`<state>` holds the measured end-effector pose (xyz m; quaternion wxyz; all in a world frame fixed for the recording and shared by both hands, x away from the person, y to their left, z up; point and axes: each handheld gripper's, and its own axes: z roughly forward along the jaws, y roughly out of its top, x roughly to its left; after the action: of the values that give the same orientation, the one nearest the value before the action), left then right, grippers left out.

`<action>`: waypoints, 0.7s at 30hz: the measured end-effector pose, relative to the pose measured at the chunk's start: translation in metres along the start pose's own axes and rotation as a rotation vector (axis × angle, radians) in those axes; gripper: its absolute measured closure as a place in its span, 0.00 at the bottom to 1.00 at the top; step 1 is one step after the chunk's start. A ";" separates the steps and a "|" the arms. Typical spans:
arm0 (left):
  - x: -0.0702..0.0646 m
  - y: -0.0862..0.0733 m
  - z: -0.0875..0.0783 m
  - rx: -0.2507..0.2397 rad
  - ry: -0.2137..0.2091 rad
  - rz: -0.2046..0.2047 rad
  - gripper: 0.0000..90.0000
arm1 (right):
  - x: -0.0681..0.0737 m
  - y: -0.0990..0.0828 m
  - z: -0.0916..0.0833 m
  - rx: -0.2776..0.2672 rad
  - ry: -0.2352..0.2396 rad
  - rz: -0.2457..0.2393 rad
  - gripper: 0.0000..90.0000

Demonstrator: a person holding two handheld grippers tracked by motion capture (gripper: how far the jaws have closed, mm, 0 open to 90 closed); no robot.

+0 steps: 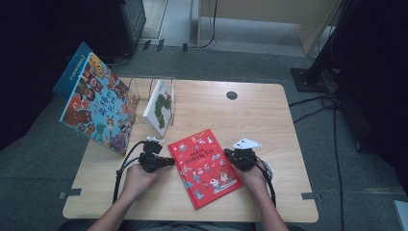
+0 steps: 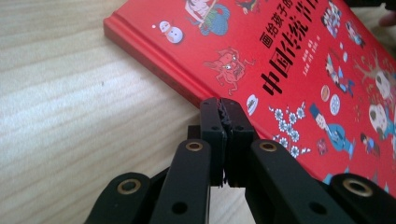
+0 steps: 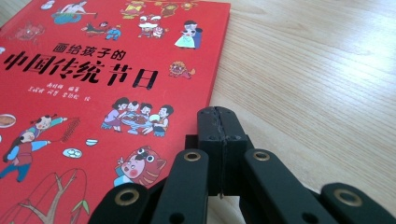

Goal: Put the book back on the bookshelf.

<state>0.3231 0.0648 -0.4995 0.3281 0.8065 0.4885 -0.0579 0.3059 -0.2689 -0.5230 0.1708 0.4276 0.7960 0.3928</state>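
Observation:
A red picture book [image 1: 205,165] with cartoon figures and black Chinese lettering lies flat on the wooden table [image 1: 269,120], turned at an angle. My left gripper [image 1: 172,161] is at the book's left edge, jaws pressed together with nothing between them. In the left gripper view its tips [image 2: 226,103] rest at the book's spine edge [image 2: 154,60]. My right gripper [image 1: 227,153] sits at the book's right edge, also shut and empty. In the right gripper view its tips [image 3: 217,112] are on the bare wood beside the red cover [image 3: 93,93].
A clear wire book stand [image 1: 153,94] at the table's back left holds a white book with a green caterpillar [image 1: 159,111]. A large blue picture book [image 1: 95,98] leans tilted against the stand's left side, overhanging the table edge. A dark round grommet [image 1: 232,95] sits at the back.

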 end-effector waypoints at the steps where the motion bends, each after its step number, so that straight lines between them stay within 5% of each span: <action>1: 0.001 0.001 0.001 -0.004 -0.002 -0.002 0.99 | -0.001 0.000 -0.001 -0.001 0.000 0.001 1.00; 21: 0.004 0.028 0.020 -0.052 -0.008 0.008 0.99 | 0.000 -0.017 -0.020 -0.005 -0.033 0.068 1.00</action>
<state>0.3527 0.0471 -0.5039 0.3510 0.7995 0.4852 -0.0469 0.2846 -0.2835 -0.5235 0.1716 0.4605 0.7771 0.3932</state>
